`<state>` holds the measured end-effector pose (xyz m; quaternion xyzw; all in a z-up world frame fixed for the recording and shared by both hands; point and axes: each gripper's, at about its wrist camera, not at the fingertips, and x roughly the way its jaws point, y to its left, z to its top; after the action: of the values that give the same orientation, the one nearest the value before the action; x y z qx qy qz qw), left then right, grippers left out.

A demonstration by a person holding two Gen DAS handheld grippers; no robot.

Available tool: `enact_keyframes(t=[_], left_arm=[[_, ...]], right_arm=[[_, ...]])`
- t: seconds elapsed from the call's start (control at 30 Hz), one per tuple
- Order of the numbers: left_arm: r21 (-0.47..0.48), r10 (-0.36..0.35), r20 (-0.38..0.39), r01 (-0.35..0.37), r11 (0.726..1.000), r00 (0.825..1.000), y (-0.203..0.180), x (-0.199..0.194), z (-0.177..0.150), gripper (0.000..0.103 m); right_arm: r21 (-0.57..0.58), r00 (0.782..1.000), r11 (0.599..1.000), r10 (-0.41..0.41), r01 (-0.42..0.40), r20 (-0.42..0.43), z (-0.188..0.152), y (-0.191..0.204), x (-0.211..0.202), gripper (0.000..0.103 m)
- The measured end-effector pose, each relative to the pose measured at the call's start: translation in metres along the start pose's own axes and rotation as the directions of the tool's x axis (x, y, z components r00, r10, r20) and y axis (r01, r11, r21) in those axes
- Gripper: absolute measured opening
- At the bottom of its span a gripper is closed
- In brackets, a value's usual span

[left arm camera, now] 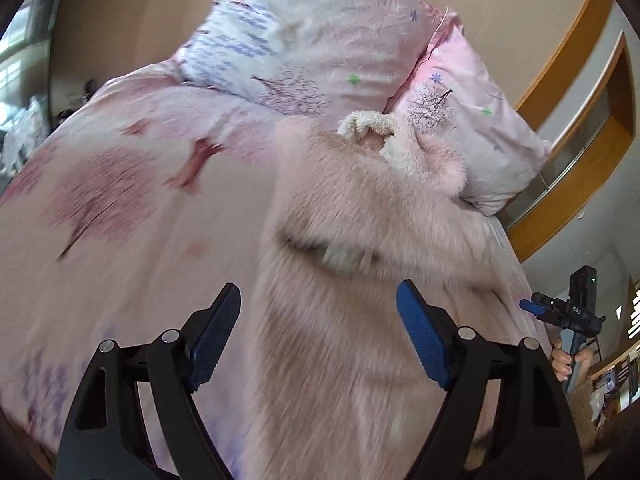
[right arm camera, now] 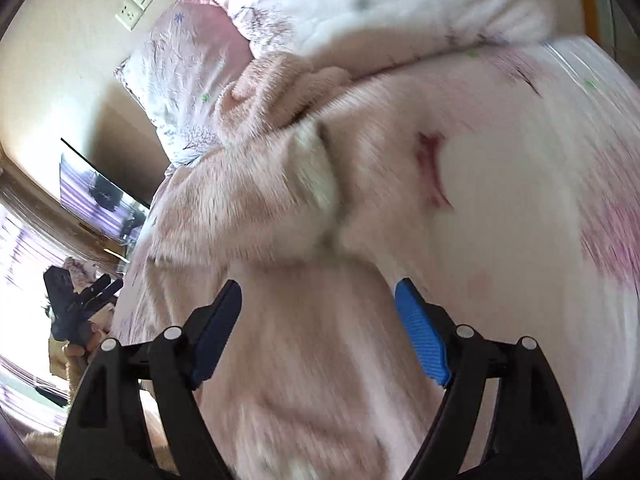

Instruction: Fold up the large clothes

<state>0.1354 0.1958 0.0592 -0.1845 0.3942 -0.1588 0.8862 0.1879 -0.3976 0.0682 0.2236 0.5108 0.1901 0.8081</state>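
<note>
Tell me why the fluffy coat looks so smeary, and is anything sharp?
Left wrist view: motion blur streaks the coat and bedsheet; the pillows and left gripper look sharp. Right wrist view: blurrier, coat smeared, window glare washes out the left edge. Both bend at the edges.

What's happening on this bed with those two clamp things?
A person is folding a fluffy pink coat spread on a bed with a pink floral cover, near the pillows. They hold a claw in each hand. The left claw and the right claw both hang open above the coat, gripping nothing. The pictures are blurred.
</note>
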Motion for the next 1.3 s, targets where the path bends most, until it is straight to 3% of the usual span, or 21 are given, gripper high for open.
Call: enact_keyframes(t=[0.13,0.23,0.4,0.63,0.8,0.83,0.9,0.97,1.03,1.17,1.3], left_arm=[[0.006,0.01,-0.02,-0.01,1.0,1.0,0.018,-0.027,-0.038,0.081],[0.0,-0.027,-0.042,0.027,1.0,0.999,0.025,-0.042,-0.071,0.081],[0.053,-0.072,-0.086,0.076,0.996,0.994,0.02,-0.045,-0.109,0.081],[0.155,0.002,-0.181,0.027,0.988,0.984,0.002,-0.017,-0.129,0.081],[0.134,-0.013,-0.194,0.039,0.99,0.981,0.005,-0.012,-0.135,0.079],[0.118,-0.021,-0.202,0.046,0.992,0.979,0.008,-0.008,-0.136,0.077],[0.099,-0.04,-0.212,0.063,0.993,0.976,0.01,-0.005,-0.138,0.071],[0.079,-0.061,-0.211,0.079,0.994,0.976,0.013,-0.005,-0.14,0.06],[0.042,-0.098,-0.208,0.109,0.993,0.973,0.019,-0.008,-0.14,0.051],[-0.005,-0.144,-0.202,0.146,0.989,0.969,0.025,-0.014,-0.142,0.018],[-0.007,-0.179,-0.166,0.18,0.984,0.97,0.024,-0.025,-0.136,0.011]], right_arm=[[0.032,0.999,0.998,-0.053,0.053,0.008,-0.045,-0.027,-0.029,0.079],[0.071,1.0,0.997,-0.018,0.018,-0.003,-0.073,-0.047,-0.048,0.079],[-0.011,0.998,1.0,0.009,-0.01,-0.066,-0.109,-0.047,-0.065,0.079],[-0.04,0.981,0.999,-0.011,0.004,-0.191,-0.132,-0.048,-0.037,0.079],[-0.005,0.961,0.994,0.108,-0.113,-0.257,-0.14,-0.055,-0.007,0.079],[0.001,0.956,0.99,0.134,-0.138,-0.26,-0.141,-0.056,-0.004,0.076],[0.013,0.942,0.981,0.188,-0.192,-0.279,-0.146,-0.054,0.004,0.058],[-0.002,0.933,0.974,0.217,-0.227,-0.287,-0.151,-0.049,0.004,0.03],[-0.02,0.928,0.966,0.24,-0.256,-0.286,-0.153,-0.044,-0.003,0.018],[-0.066,0.924,0.949,0.283,-0.309,-0.255,-0.152,-0.033,-0.023,0.014],[-0.126,0.935,0.942,0.278,-0.31,-0.222,-0.141,-0.012,-0.029,0.013]])
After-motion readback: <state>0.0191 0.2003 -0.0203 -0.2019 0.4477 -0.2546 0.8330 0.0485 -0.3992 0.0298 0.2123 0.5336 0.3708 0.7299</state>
